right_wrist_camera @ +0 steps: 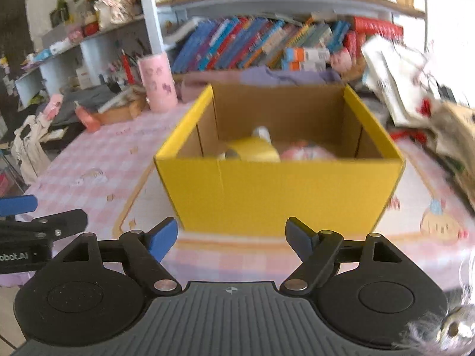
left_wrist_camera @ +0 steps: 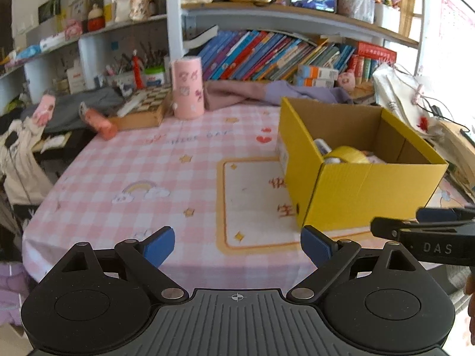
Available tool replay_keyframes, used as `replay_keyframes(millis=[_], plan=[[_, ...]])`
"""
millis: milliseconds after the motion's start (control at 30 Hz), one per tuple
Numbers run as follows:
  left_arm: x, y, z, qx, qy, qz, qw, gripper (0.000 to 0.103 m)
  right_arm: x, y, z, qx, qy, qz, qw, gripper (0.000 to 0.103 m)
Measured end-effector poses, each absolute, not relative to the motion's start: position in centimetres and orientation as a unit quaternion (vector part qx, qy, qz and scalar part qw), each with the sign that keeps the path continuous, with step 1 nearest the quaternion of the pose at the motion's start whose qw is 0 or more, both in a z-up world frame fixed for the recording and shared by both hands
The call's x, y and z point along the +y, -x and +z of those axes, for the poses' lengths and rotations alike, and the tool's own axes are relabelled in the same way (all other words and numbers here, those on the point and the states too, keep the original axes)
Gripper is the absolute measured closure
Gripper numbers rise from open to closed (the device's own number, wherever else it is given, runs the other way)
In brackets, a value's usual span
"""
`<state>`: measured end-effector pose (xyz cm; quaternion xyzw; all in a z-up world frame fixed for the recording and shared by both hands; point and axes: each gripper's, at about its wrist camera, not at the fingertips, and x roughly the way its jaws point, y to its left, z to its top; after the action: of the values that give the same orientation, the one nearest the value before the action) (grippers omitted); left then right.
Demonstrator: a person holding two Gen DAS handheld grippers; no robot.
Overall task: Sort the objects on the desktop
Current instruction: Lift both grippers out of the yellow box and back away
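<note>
A yellow cardboard box (left_wrist_camera: 365, 187) stands open on the pink checked tablecloth (left_wrist_camera: 142, 172); it also shows in the right wrist view (right_wrist_camera: 282, 192). Inside lie a yellow tape roll (left_wrist_camera: 347, 155) (right_wrist_camera: 252, 151), a white item (right_wrist_camera: 261, 133) and a pink item (right_wrist_camera: 305, 153). My left gripper (left_wrist_camera: 237, 246) is open and empty above the near table edge, left of the box. My right gripper (right_wrist_camera: 231, 237) is open and empty just in front of the box; it shows at the right of the left wrist view (left_wrist_camera: 427, 228).
A pink cylinder cup (left_wrist_camera: 188, 87) stands at the back of the table beside a chessboard box (left_wrist_camera: 142, 109) and an orange-pink bottle (left_wrist_camera: 99, 123) lying down. Purple cloth (left_wrist_camera: 267, 92) and bookshelves (left_wrist_camera: 267, 53) are behind. Bags (left_wrist_camera: 409, 101) pile at the right.
</note>
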<state>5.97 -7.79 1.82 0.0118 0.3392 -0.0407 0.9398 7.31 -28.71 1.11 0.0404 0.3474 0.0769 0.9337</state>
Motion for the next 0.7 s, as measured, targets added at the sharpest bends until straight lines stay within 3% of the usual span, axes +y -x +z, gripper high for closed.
replay_keyframes(millis=[700], plan=[[-4.1,-2.3,0.7,0.362,-0.019,-0.07,0.93,0.009,-25.3,-1.4,0.7,0.368,-0.042,0.037,0.928,0.018]])
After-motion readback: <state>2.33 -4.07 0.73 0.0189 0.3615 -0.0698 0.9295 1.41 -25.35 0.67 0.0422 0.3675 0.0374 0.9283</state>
